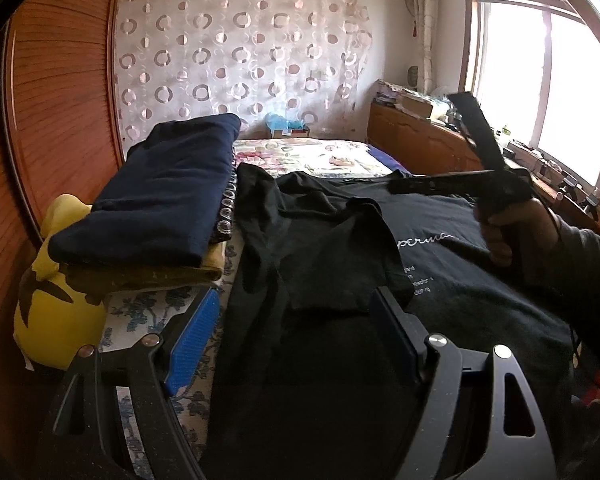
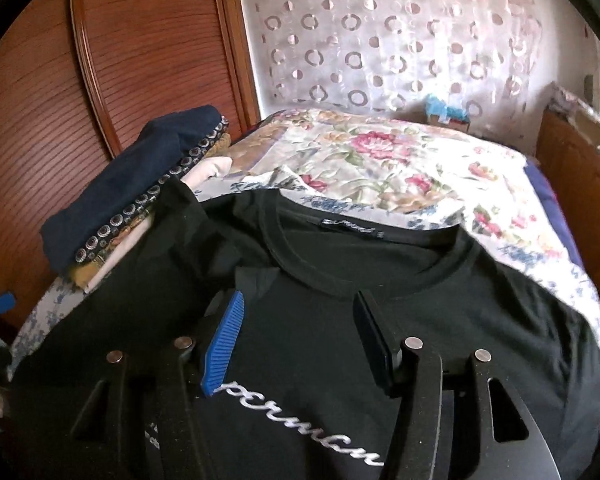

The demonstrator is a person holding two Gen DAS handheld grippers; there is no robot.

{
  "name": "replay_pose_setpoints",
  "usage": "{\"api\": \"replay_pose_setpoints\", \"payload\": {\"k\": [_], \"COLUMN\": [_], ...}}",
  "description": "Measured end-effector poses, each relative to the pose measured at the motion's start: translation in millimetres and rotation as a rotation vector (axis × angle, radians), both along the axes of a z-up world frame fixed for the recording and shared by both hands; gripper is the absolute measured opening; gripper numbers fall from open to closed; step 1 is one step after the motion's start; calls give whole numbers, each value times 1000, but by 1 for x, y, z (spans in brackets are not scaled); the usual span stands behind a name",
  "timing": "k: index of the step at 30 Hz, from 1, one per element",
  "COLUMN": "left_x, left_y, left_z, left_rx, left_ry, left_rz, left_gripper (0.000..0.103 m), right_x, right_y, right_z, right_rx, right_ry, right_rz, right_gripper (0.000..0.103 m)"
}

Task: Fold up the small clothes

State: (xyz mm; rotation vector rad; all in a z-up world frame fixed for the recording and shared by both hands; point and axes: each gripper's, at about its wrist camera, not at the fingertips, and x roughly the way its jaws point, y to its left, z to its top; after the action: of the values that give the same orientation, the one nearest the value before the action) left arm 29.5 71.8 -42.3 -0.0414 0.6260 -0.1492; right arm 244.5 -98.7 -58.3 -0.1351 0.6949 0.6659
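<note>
Black T-shirt (image 2: pixel 440 304) spread flat across near end of bed (image 2: pixel 380 160), collar toward far wall, white script across chest. Left sleeve (image 1: pixel 320 248) folded inward over body. Directly beneath right claw (image 2: pixel 300 312), fingers parted with nothing between, blue pad (image 2: pixel 224 344) hovering over chest print just below collar. Beneath left claw (image 1: pixel 296 312) too, released and wide, right finger (image 1: pixel 396 332) over folded sleeve hem, blue pad (image 1: pixel 196 340) out past shirt's left edge above floral sheet. Right claw also seen from left wrist view (image 1: pixel 432 148), raised above shirt's right shoulder, gripped by a hand (image 1: pixel 508 228).

Stack of folded clothes (image 1: pixel 160 196), navy on top, just beside shirt's left edge, touching at shoulder. Yellow plush (image 1: pixel 56 304) beyond stack, against wooden wardrobe (image 1: pixel 60 80). Open flowered bedspread past collar. Wooden cabinet (image 1: pixel 420 140) along bed's right side.
</note>
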Motion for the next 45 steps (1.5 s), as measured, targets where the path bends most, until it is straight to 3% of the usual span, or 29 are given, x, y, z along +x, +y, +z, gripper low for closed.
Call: {"api": "replay_pose_setpoints", "payload": {"k": [5,12,18,23,29,36,41,45], "left_x": [7,18,20,27,36,64,96,130], "left_y": [-5,-6,-7,-10,-19,-25,-23,-20], "left_z": [-6,-18,-19,-16,-13,-6,3,8], "left_rx": [3,12,9,15,22,30,60,84], "left_ry": [17,66,69,70,74,86,101,124], "left_rz": [-8,10,2,-8,-29,-64,-68,-46], "left_gripper": [78,78,78,78,78,78,62,52], "right_x": [11,30,52,48,4,-52,-78,-90], "right_y": [31,49,-7,-48,-97,-170,-206,-215], "right_z": [-3,-26,-25,-10,3,-24,-48,-58], "right_rx": [3,-146,-164,-129,-31,-90,-158,-156], "right_ry": [28,64,63,37,11,-5,9,37], "right_rz": [53,48,-97,-126,-107,-156,-182,-174], "right_gripper": [54,54,54,54,54,54,54,54]}}
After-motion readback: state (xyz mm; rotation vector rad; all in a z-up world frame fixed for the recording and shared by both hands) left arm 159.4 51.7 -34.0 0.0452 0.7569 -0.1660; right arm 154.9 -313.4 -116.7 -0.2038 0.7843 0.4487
